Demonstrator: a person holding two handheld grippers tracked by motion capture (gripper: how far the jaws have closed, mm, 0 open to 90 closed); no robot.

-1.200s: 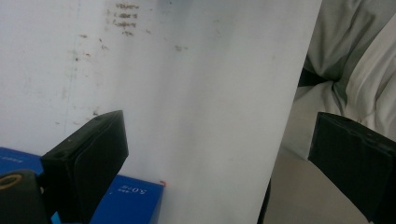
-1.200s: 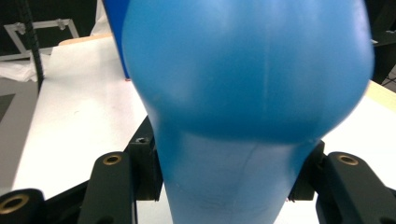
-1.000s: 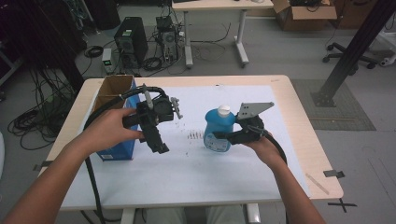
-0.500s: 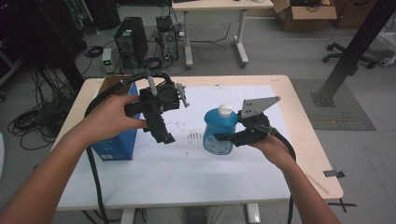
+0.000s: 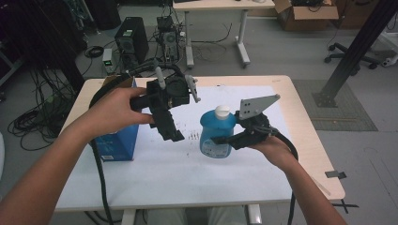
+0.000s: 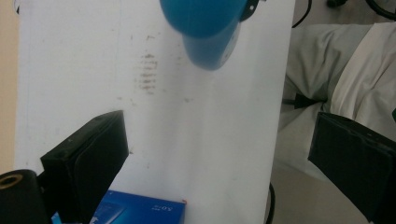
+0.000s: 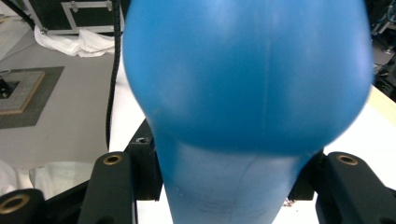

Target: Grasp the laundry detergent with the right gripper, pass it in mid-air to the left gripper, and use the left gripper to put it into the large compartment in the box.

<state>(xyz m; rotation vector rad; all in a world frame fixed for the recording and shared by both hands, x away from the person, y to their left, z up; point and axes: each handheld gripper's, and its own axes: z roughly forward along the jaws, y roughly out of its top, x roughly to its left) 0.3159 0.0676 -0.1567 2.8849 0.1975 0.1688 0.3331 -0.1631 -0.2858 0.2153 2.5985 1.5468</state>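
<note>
Gripping the rounded blue plastic bottle with a white cap (image 5: pixel 217 132) low on its narrower waist, the right gripper (image 5: pixel 224 139) has its jaws clamped on it, mid-table. Smooth, probably slippery and liquid-heavy, it suits that waist hold. The left gripper (image 5: pixel 170 132), jaws apart, has risen since earlier, left of the bottle, beside the blue cardboard box (image 5: pixel 115 145).

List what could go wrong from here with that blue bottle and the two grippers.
1. The right gripper clamps the blue bottle low on its body, so the taller upper part could tip or slip out.
2. The left gripper hangs open close beside the bottle; a careless swing could knock it.
3. The blue box stands right by the left forearm and could be pushed toward the edge of the table.
</note>
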